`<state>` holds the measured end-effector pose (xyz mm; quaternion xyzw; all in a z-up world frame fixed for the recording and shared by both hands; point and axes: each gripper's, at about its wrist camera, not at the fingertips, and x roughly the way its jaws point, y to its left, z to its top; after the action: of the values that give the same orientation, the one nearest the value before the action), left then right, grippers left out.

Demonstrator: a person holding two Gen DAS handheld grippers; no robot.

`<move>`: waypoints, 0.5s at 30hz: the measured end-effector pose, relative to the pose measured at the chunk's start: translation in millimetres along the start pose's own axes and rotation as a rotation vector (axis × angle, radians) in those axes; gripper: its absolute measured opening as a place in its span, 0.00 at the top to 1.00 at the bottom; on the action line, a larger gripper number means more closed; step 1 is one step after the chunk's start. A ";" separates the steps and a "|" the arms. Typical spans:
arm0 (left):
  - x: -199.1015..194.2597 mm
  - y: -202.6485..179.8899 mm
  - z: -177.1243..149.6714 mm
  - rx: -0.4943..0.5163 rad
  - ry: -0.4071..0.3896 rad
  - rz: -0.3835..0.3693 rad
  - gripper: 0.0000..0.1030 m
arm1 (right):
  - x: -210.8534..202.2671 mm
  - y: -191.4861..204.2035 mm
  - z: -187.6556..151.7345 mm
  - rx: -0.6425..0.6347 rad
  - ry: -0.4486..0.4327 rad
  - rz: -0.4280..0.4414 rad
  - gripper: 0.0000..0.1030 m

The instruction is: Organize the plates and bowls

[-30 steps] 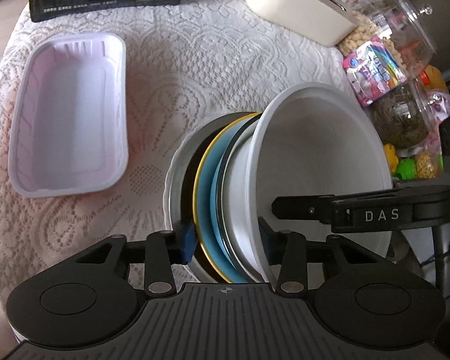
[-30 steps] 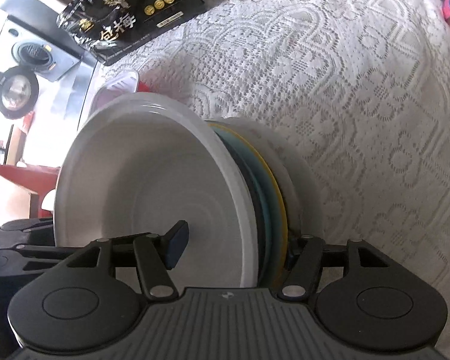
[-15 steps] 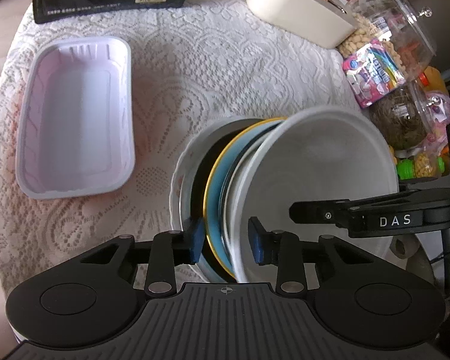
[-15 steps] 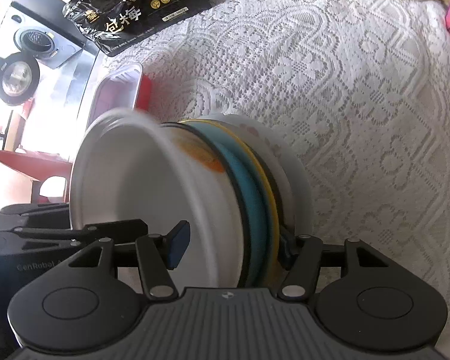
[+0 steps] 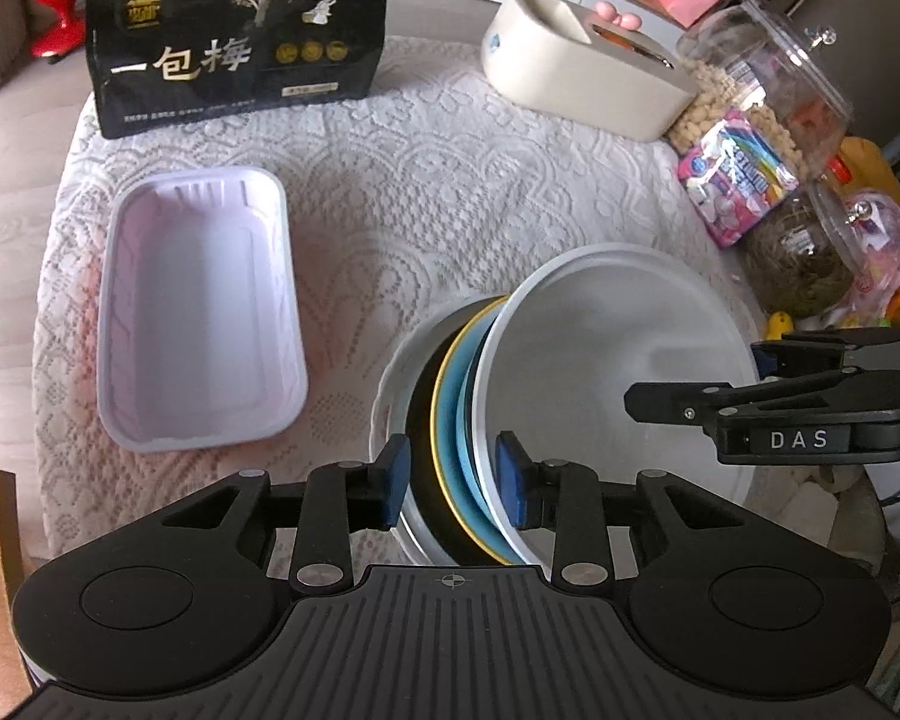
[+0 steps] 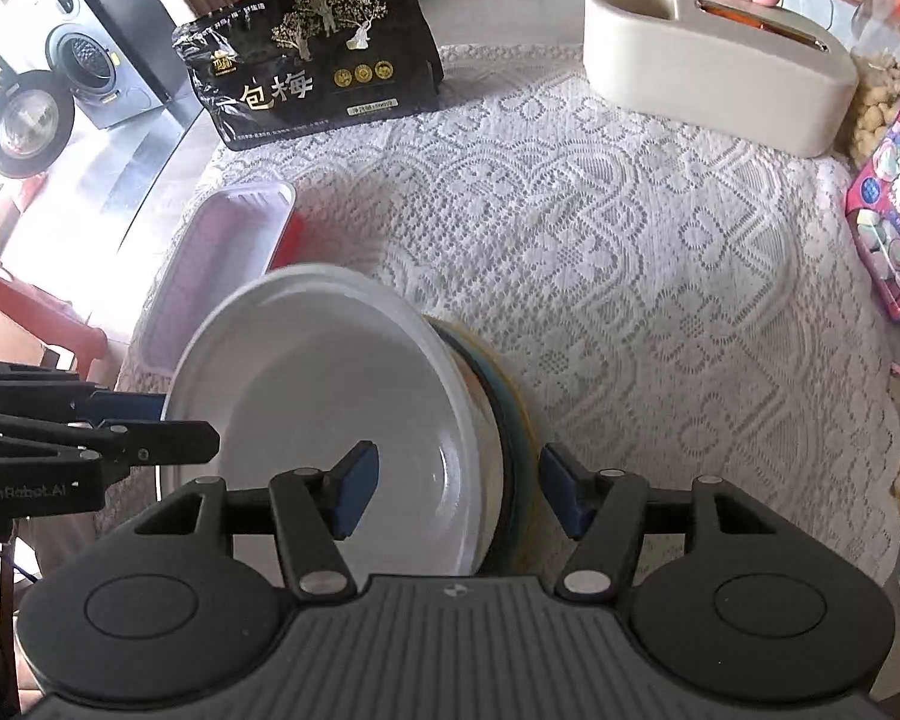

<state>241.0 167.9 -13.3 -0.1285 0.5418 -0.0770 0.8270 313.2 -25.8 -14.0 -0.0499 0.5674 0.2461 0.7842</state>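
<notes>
Over the lace tablecloth [image 5: 426, 192], between both my grippers, hangs a stack of dishes turned on edge: a white bowl [image 5: 606, 372] nested against a blue plate [image 5: 450, 396] with a yellow rim, then a black plate [image 5: 420, 396], then a white plate [image 5: 390, 384] at the back. My left gripper [image 5: 455, 480] has its jaws closed in on the near rim of the stack, one blue pad against the white plate's back and the other inside the bowl. My right gripper [image 6: 459, 492] straddles the opposite edge; its left pad sits inside the white bowl [image 6: 330, 408], its right pad just outside the plates, with some daylight showing, so I cannot tell whether it truly pinches. Beside the stack, to my left, a pale rectangular tray [image 5: 198, 312] lies flat on the cloth. At the far edge stands a black snack bag [image 5: 234, 36], with a beige tissue box [image 5: 582, 78] and clear snack jars [image 5: 762, 96] along the right.
</notes>
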 end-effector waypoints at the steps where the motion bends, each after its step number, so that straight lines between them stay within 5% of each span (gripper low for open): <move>1: -0.8 0.0 -0.4 -0.001 -0.001 -0.004 0.66 | -0.6 -0.5 -0.2 -0.004 -0.006 -0.001 0.41; 10: -1.9 -0.4 -0.8 0.003 0.002 -0.011 0.67 | -10.1 -4.4 -3.2 -0.017 -0.031 -0.042 0.42; 15: -2.6 0.4 -0.9 0.001 0.002 -0.014 0.68 | -9.0 0.8 -6.7 -0.029 -0.016 0.000 0.67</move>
<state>239.1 168.9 -11.5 -0.1316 0.5418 -0.0832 0.8260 304.9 -30.5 -8.0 -0.0594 0.5575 0.2549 0.7879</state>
